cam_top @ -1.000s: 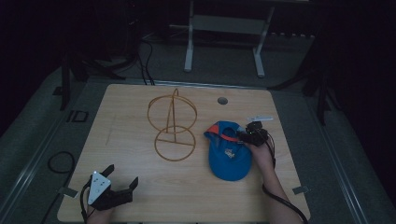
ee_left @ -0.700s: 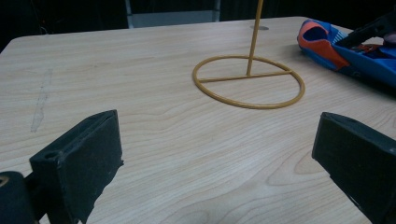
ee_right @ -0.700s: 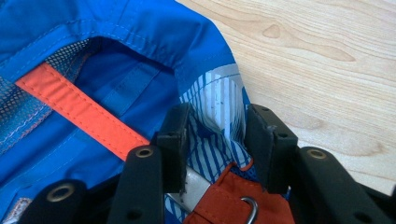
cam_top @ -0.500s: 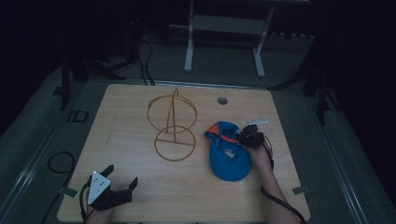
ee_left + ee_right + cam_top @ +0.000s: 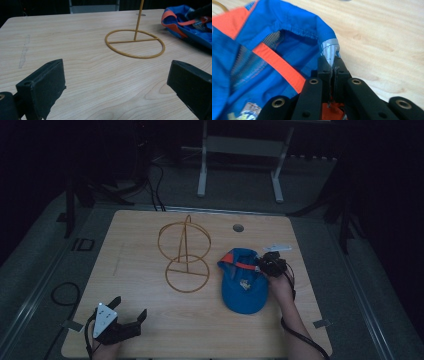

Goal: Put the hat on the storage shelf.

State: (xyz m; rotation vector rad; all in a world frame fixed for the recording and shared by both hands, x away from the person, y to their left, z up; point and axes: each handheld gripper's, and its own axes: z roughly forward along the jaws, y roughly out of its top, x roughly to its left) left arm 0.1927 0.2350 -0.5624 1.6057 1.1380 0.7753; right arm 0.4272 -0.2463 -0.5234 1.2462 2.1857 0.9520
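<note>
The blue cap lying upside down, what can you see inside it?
Inside the blue cap show an orange strap, grey mesh lining and a small label. The right gripper is shut on its rim. The table under the cap is covered.

Wooden table (image 5: 150,320), orange wire stand (image 5: 185,255) beside blue cap (image 5: 244,290), right claw (image 5: 265,265) at cap's rim

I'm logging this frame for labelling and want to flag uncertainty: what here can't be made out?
- Top of the wire stand: cut off by the upper edge in the left gripper view.
- Label inside the blue cap: too small in the high view, cut off at the bottom edge in the right gripper view.
- Cap rim in the right gripper: hidden between the shut jaws.
</note>
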